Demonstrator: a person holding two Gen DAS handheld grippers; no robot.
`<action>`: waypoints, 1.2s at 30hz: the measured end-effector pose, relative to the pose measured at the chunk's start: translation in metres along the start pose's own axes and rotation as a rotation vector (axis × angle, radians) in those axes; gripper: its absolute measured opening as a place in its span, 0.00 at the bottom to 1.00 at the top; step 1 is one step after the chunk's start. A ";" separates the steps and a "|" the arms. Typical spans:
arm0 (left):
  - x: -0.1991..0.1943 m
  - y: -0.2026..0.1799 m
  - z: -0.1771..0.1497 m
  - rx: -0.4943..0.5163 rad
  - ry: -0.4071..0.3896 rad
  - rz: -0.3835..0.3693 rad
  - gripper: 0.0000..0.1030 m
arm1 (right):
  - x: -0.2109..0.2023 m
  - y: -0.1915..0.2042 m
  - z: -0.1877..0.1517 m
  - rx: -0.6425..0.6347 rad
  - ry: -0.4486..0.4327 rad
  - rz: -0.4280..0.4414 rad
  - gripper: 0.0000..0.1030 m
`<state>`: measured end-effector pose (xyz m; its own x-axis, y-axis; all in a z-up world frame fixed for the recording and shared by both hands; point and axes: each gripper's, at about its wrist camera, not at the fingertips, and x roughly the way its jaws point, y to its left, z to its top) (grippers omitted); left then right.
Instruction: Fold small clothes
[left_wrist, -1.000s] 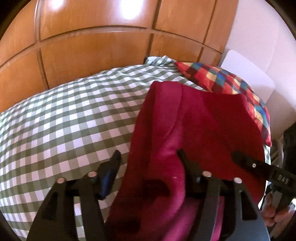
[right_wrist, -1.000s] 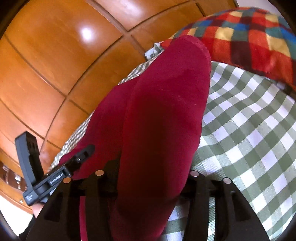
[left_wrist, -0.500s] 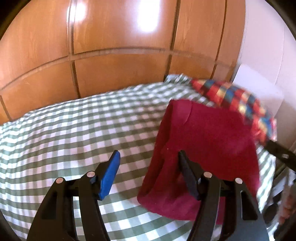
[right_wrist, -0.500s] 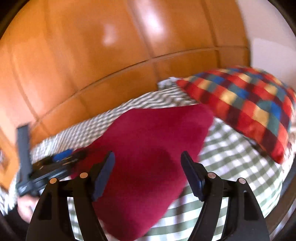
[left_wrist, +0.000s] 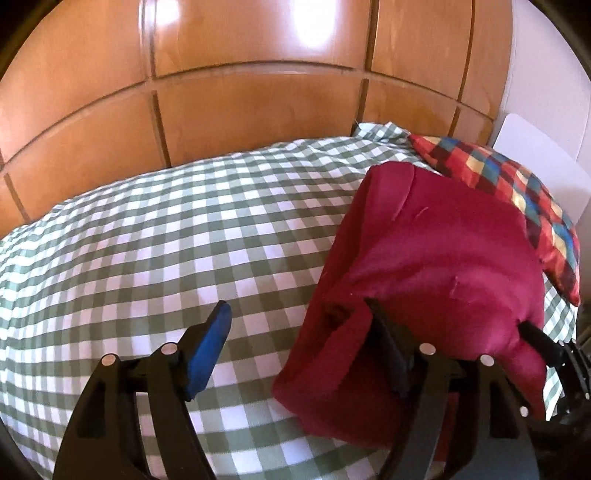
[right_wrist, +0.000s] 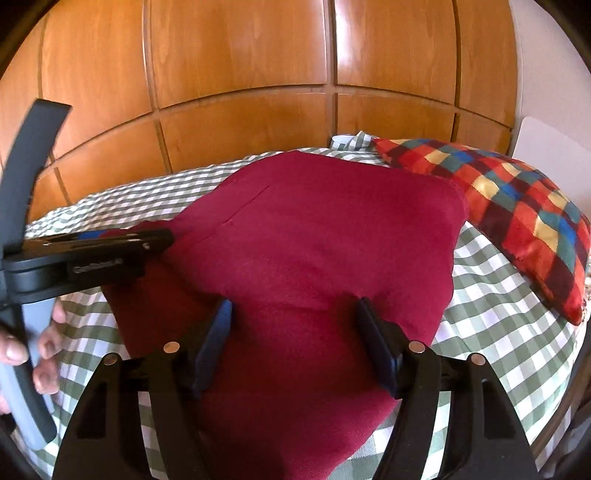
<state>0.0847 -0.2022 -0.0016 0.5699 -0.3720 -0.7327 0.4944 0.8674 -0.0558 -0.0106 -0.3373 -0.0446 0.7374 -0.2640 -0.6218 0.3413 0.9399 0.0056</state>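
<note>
Both grippers, left (left_wrist: 297, 341) and right (right_wrist: 295, 334), had just let the red garment (right_wrist: 314, 251) drop folded on the bed (left_wrist: 147, 240), jaws wide.

wide bare checked bedspread (left_wrist: 155, 258) left of the red garment (left_wrist: 436, 266); plaid cushion (right_wrist: 517, 206) and wooden headboard (right_wrist: 240, 74) block beyond.
</note>
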 end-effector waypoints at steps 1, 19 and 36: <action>-0.005 -0.001 -0.001 0.002 -0.008 0.005 0.72 | 0.002 0.000 0.002 0.000 0.002 -0.005 0.67; -0.085 0.012 -0.032 -0.081 -0.157 0.050 0.96 | -0.047 0.015 0.004 0.123 0.020 -0.173 0.96; -0.120 0.023 -0.058 -0.115 -0.184 0.109 0.98 | -0.080 0.017 0.006 0.186 -0.001 -0.286 0.96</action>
<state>-0.0107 -0.1186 0.0461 0.7311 -0.3192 -0.6029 0.3515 0.9337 -0.0681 -0.0601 -0.3013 0.0099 0.5968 -0.5114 -0.6182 0.6348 0.7722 -0.0260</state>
